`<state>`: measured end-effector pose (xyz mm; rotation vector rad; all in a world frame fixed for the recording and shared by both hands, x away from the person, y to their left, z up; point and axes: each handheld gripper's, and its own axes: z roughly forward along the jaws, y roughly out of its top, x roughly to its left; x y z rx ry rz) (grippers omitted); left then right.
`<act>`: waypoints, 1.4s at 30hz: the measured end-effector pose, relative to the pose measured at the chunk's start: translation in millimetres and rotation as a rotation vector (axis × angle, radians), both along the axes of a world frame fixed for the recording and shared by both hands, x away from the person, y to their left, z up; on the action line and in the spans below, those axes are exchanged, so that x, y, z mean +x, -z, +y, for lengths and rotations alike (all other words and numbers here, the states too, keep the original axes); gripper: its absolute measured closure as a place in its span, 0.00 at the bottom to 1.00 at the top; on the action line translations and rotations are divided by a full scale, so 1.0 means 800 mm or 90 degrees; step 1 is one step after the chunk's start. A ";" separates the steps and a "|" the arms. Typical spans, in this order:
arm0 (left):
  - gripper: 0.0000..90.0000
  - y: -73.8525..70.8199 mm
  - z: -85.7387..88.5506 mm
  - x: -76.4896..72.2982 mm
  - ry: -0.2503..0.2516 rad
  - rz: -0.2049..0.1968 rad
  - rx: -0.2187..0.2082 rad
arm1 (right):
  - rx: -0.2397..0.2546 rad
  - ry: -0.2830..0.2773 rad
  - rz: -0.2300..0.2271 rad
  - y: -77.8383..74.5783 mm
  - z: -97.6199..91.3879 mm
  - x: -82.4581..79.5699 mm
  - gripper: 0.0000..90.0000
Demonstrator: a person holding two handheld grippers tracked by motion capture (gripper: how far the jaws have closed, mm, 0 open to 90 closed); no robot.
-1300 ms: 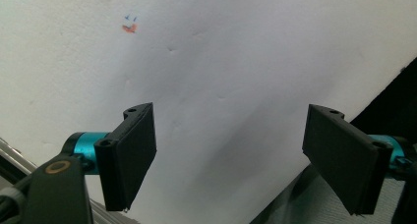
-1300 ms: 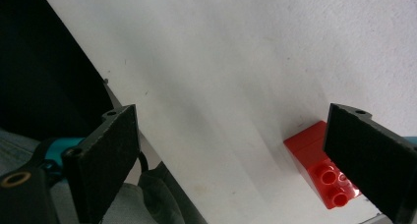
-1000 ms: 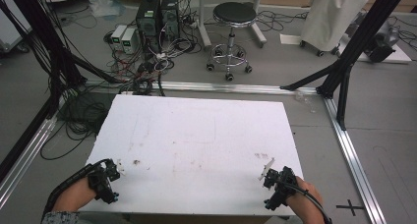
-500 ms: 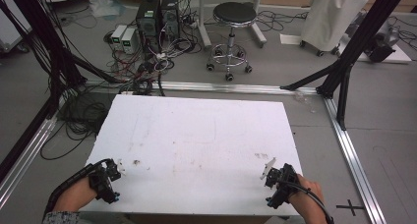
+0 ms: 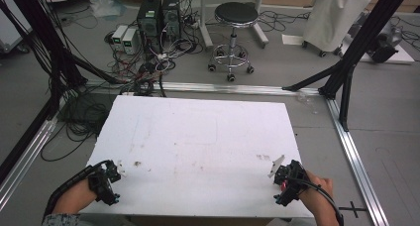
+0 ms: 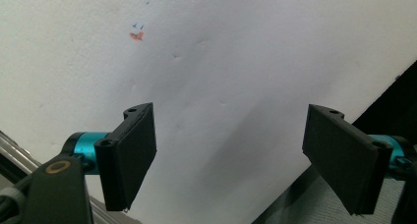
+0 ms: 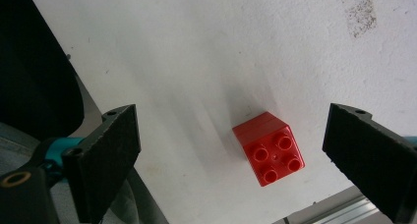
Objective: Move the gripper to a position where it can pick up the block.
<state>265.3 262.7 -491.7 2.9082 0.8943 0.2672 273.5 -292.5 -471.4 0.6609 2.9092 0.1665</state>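
Two hand-held grippers sit at the near edge of a white desk (image 5: pixel 198 137), one by each near corner, well apart. The desk top is bare across its middle, marked with faint smudges and scuffs.

The left hand-held gripper (image 5: pixel 113 172) is near the near left corner, with the person's forearm cut off by the bottom of the high view. In the left gripper view its jaws stand wide apart with nothing between them, over bare desk; a small orange and blue mark (image 6: pixel 137 33) lies farther off on the surface, too small to read.

The right hand-held gripper (image 5: pixel 278 167) is near the near right corner, held by a hand (image 5: pixel 317 191) partly cut off at the bottom. Its jaws are also spread wide and grip nothing.

One red brick (image 7: pixel 268 148) with four studs on top rests on the desk between those jaws, closer to the right-hand one in the right gripper view and touching neither, close to the desk's edge. In the high view the hand-held gripper hides the brick.
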 end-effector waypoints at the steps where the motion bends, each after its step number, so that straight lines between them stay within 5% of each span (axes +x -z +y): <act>1: 0.23 -0.001 0.000 0.000 0.003 -0.001 0.002 | -0.001 -0.002 0.001 0.000 -0.001 0.001 0.07; 9: 0.23 -0.003 -0.003 0.001 0.004 -0.004 0.005 | -0.003 -0.008 0.014 -0.001 -0.009 0.007 0.07; 17: 0.23 -0.004 -0.005 0.000 0.005 -0.005 0.005 | -0.023 -0.051 0.036 0.006 -0.018 0.016 0.07; 27: 0.23 -0.004 -0.004 0.000 0.002 -0.007 0.011 | -0.097 -0.133 0.046 0.016 -0.024 0.028 0.07; 29: 0.23 -0.004 -0.005 -0.001 0.001 -0.009 0.011 | -0.128 -0.181 0.059 0.022 -0.025 0.029 0.07; 42: 0.23 -0.006 -0.006 -0.001 0.003 -0.010 0.013 | -0.119 -0.231 0.084 0.039 -0.026 0.040 0.07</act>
